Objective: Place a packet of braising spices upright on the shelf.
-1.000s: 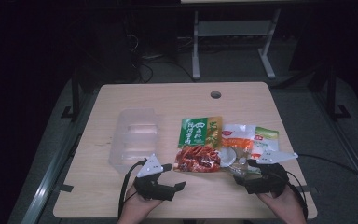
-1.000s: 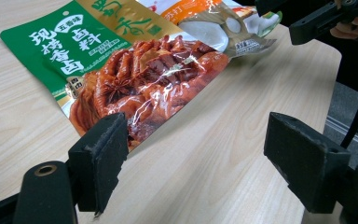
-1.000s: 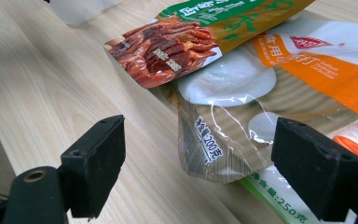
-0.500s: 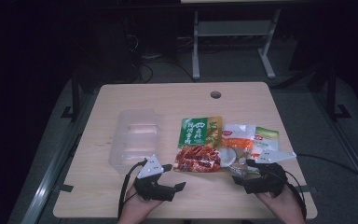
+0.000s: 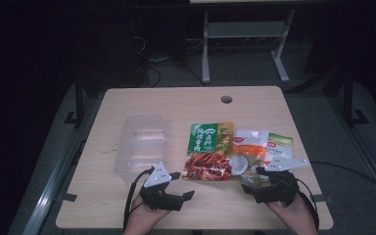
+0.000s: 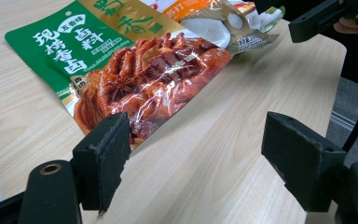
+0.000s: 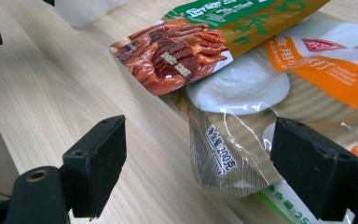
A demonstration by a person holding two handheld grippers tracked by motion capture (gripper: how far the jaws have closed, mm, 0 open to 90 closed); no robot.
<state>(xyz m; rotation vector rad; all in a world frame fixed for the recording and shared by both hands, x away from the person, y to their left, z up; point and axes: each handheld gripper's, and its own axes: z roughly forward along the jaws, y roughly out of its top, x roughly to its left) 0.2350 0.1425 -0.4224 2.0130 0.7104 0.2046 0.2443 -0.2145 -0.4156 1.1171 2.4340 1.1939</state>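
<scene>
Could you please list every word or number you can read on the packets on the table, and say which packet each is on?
"现捞香卤" and "卤料": green and gold packet.
"200克": bottom edge of the clear and orange packet.
"食用": orange band of the same packet, the rest cut off or blurred.
"25": white and green packet, cut off.
Small print on all three: too blurred to read.

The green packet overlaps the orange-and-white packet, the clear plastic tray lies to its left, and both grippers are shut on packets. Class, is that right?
Not quite. The left gripper and right gripper are open, holding nothing, as both gripper views show. The green packet does overlap the orange-and-white packet, clear plastic tray left.
</scene>
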